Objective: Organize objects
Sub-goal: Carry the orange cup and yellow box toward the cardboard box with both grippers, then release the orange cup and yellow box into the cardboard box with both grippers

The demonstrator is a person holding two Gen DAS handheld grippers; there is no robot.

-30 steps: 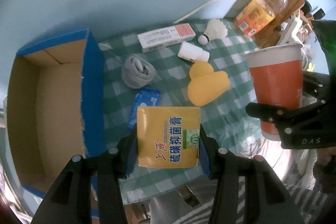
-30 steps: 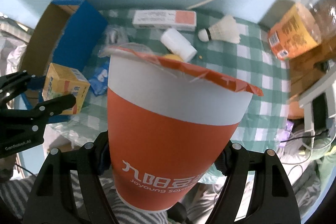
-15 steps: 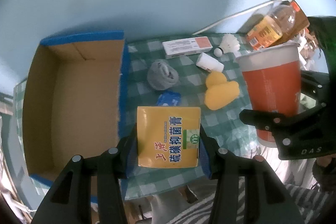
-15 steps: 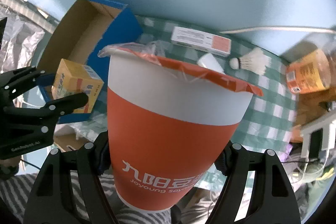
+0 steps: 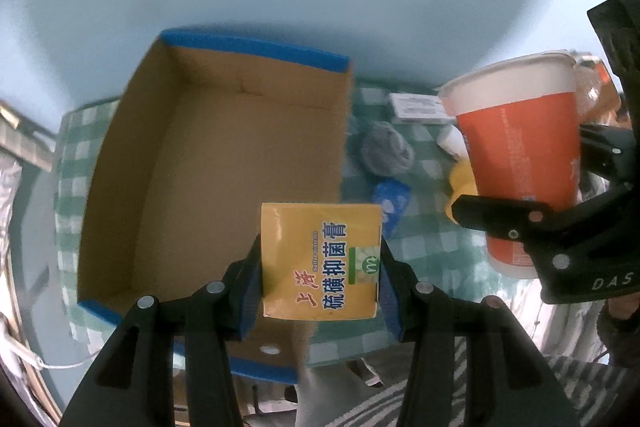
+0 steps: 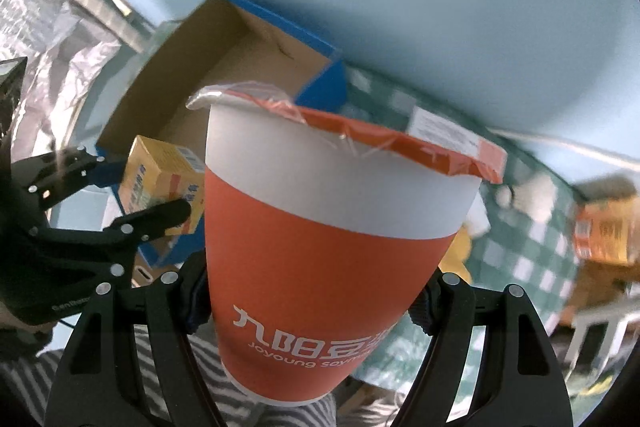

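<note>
1. The left gripper [image 5: 320,263] is clamped on a yellow soap box [image 5: 320,261], blue pads pressed to both of its side faces, the printed face turned to the camera.
2. The soap box hangs above the near right corner of an open cardboard box [image 5: 224,163] with blue outer walls; only bare brown floor shows inside.
3. The cardboard box sits at the left end of a table under a green checked tablecloth [image 5: 424,239], its far wall against the pale blue backdrop.
4. The right gripper [image 6: 316,301] grips an orange-and-white paper cup [image 6: 328,227] low on its body; the cup stands upright, sealed with an orange film lid.
5. From the left wrist view the cup [image 5: 520,163] is held above the tablecloth's right half, well apart from the cardboard box.
6. On the cloth between box and cup lie a grey rolled sock [image 5: 386,153], a blue packet [image 5: 392,201] nearer the front edge, and a white carton [image 5: 418,107] at the far edge.
7. A yellow duck toy [image 5: 460,183] shows partly behind the cup.
</note>
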